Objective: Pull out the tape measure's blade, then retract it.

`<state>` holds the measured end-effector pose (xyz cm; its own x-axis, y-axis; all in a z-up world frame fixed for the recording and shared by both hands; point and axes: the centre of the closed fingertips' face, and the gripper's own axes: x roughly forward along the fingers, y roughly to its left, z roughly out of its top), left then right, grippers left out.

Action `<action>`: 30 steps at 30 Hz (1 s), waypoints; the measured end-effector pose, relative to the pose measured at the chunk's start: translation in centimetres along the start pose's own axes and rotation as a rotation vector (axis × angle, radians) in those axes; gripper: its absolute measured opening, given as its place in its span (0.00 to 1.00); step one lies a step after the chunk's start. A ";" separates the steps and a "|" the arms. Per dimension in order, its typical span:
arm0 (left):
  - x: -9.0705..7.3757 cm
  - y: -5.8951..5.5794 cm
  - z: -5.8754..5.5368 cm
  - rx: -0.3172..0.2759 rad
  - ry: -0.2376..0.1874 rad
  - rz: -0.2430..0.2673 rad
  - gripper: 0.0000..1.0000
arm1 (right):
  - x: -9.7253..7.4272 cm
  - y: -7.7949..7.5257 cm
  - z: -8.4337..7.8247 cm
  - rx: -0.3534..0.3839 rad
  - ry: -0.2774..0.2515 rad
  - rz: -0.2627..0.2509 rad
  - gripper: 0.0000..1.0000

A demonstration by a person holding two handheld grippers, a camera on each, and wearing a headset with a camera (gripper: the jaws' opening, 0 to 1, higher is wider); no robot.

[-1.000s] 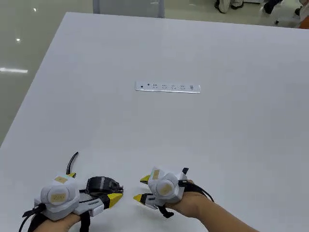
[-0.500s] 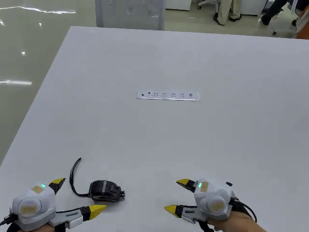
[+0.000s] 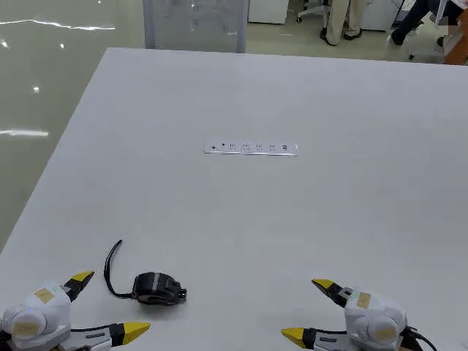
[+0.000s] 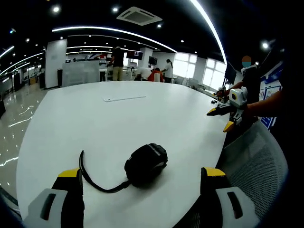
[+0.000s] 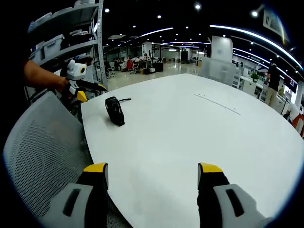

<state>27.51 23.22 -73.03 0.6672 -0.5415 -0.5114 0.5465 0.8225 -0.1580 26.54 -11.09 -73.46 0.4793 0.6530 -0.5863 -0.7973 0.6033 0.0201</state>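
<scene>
My left gripper (image 3: 110, 303) gapes empty just beside the tape measure (image 3: 156, 288), my right gripper (image 3: 307, 310) likewise well apart, a power strip (image 3: 251, 148) lying beyond.

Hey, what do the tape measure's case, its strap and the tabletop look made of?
Tape measure case: likely black plastic or rubber, matte with slight sheen. Strap: thin black cord or rubber; it curls limply. Tabletop: smooth white laminate-like surface, even, faintly glossy.
</scene>
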 end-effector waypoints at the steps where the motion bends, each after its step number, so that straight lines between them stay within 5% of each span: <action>1: -0.1 0.1 0.0 0.000 0.000 0.004 1.00 | -0.3 -0.2 -0.3 0.002 0.000 -0.004 0.83; 8: -0.8 0.0 -0.5 0.020 0.014 0.014 1.00 | -2.8 -2.2 -2.8 0.081 0.024 -0.082 0.98; 16: -1.4 0.2 -1.2 -0.013 0.004 0.025 1.00 | -3.9 -2.6 -2.1 0.087 0.017 -0.116 1.00; 30: -1.1 -0.5 0.9 0.024 0.006 0.002 1.00 | -2.9 -2.3 -1.9 0.050 0.035 -0.084 1.00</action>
<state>26.98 23.23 -71.60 0.6652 -0.5387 -0.5170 0.5574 0.8190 -0.1363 26.32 -15.26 -73.37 0.5299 0.5832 -0.6157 -0.7350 0.6780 0.0097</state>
